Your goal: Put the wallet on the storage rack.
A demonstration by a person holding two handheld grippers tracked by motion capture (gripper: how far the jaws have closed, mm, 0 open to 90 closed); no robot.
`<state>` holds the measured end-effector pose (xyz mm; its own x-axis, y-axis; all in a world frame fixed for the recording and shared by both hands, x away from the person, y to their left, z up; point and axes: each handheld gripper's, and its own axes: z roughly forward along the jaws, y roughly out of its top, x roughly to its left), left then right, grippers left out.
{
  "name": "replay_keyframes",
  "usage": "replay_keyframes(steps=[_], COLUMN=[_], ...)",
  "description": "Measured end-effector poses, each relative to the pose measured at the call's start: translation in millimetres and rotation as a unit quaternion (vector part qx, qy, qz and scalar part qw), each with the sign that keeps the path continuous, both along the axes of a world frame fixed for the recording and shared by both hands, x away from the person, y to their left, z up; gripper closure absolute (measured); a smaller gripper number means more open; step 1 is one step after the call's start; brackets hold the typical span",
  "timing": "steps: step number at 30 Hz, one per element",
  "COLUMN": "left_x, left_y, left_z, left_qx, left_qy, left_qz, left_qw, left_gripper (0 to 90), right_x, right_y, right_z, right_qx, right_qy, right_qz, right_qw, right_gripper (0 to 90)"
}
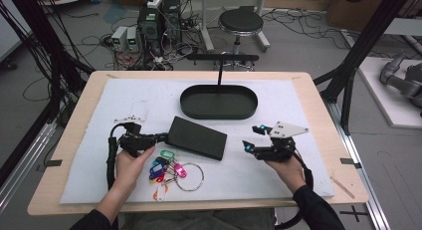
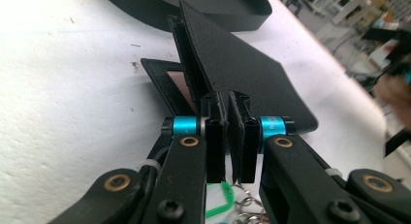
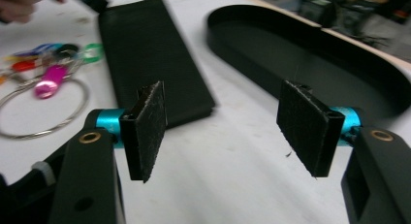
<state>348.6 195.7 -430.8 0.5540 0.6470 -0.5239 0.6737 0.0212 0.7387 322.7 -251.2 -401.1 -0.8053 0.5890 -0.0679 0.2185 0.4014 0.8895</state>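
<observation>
Black wallet (image 1: 197, 137), flap lifted, on mat

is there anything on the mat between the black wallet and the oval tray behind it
Nothing visible. The wallet, one flap pinched in the left hand-held gripper, has bare white mat between it and the tray. The key ring lies on its near side.

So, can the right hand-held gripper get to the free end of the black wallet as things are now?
Probably yes. The right hand-held gripper is open, with bare white mat between it and the near end of the black wallet. The left hand-held gripper is shut on the far end, so it does not block the way.
</observation>
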Motion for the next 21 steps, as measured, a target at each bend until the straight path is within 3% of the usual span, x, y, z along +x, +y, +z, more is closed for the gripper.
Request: replay_keyframes(steps=[6,12,15,17,21], left_x=[-0.6,-1.6,-1.9,-2.3,-3.0], left_y=[-1.8,-3.9,-4.5,-5.0,-6.2], left_z=[4.9,8.1,8.7,9.1,9.9], left_qx=[-0.017,-0.023,-0.024,-0.026,-0.028], left_qy=[0.005,0.005,0.007,0.007,0.007], left_qz=[0.007,0.01,0.011,0.012,0.012], left_qw=[0.9998,0.9997,0.9996,0.9996,0.9995], left_gripper=[85.7,85.8,85.8,85.7,85.7], right_x=[-1.5,-0.9,-2.4,-3.5,-6.0], right_y=[35.1,57.3,70.7,73.0,84.3], right_z=[-14.5,-29.2,-37.2,-38.6,-46.2], right_qx=[-0.058,-0.106,-0.14,-0.147,-0.19], right_qy=[0.006,0.006,-0.001,-0.002,-0.024], right_qz=[0.054,0.07,0.078,0.081,0.077], right_qw=[0.9968,0.9919,0.987,0.9859,0.9784], right_gripper=[37.8,38.6,40.4,41.8,47.9])
